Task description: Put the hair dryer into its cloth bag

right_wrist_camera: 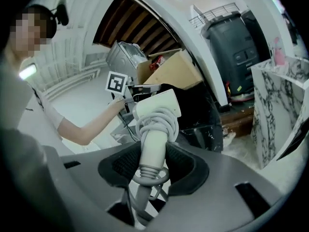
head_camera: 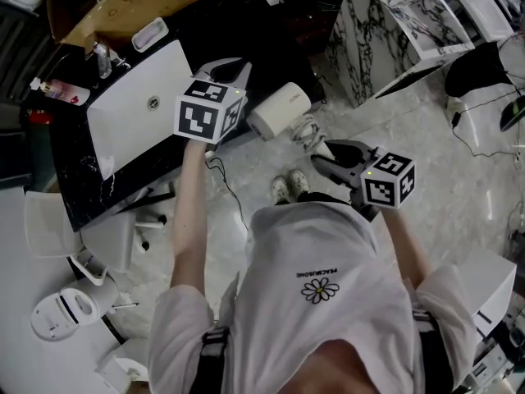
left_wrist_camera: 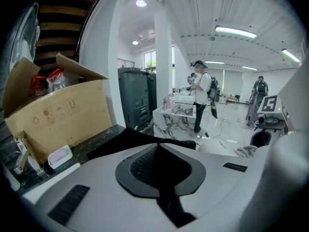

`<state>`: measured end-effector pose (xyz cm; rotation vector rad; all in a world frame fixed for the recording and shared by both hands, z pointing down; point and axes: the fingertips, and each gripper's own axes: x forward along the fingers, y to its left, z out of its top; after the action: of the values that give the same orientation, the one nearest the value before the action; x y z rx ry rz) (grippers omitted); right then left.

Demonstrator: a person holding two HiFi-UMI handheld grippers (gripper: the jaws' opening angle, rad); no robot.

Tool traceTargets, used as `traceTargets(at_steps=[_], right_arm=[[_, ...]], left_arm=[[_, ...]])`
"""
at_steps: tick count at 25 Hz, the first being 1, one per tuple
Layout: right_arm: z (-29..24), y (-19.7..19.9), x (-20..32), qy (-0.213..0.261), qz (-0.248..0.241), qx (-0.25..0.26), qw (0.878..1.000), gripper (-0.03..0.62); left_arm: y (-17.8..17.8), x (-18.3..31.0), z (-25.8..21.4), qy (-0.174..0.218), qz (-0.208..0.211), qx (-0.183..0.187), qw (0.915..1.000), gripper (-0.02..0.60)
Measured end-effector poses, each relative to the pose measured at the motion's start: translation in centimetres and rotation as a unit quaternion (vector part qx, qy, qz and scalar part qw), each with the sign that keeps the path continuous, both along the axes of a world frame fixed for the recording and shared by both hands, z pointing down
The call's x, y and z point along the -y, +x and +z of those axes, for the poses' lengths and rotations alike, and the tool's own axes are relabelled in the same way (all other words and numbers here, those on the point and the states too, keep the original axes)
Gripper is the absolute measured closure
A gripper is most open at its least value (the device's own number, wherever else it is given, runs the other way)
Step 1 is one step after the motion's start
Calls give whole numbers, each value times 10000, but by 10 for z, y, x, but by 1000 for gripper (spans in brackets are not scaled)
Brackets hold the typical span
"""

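We hold the bag in one pair of tongs and the dryer in the other

Our left gripper is pressed together, pinching a fold of the limp black cloth bag. Our right gripper, spread wide, clamps the handle of the smooth white plastic hair dryer, which is wound with its cord and held aloft beside the left gripper.

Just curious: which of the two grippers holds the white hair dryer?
The right gripper: its jaws clamp the hair dryer; the left gripper pinches black cloth.

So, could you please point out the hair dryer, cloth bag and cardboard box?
hair dryer (right_wrist_camera: 153,146): right gripper view, handle.
cloth bag (left_wrist_camera: 126,137): left gripper view, dark fold.
cardboard box (left_wrist_camera: 63,115): left gripper view, front wall.
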<state>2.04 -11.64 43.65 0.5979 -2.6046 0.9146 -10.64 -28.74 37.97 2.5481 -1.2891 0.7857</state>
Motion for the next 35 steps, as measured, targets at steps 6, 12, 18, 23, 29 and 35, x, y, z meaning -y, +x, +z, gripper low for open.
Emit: traceTargets(at_steps=[6, 12, 18, 23, 29, 35], right_arm=[[17, -2, 19, -978, 302, 365, 9941, 441], [24, 1, 40, -1024, 649, -31, 9926, 441], [32, -9, 55, -1156, 788, -374, 9895, 441], [29, -24, 78, -1281, 1018, -274, 9861, 441], [22, -32, 97, -1384, 1190, -69, 9832, 442], [30, -43, 114, -1077, 1156, -593, 9857, 441]], left_arm=[[1, -4, 2, 9, 17, 30, 10000, 557], [-1, -8, 4, 38, 62, 148, 9999, 557], [4, -12, 9, 29, 178, 327, 9993, 557], [8, -12, 10, 5, 225, 388, 9990, 557], [3, -13, 9, -3, 232, 405, 9989, 557], [6, -16, 11, 35, 267, 488, 9984, 557]])
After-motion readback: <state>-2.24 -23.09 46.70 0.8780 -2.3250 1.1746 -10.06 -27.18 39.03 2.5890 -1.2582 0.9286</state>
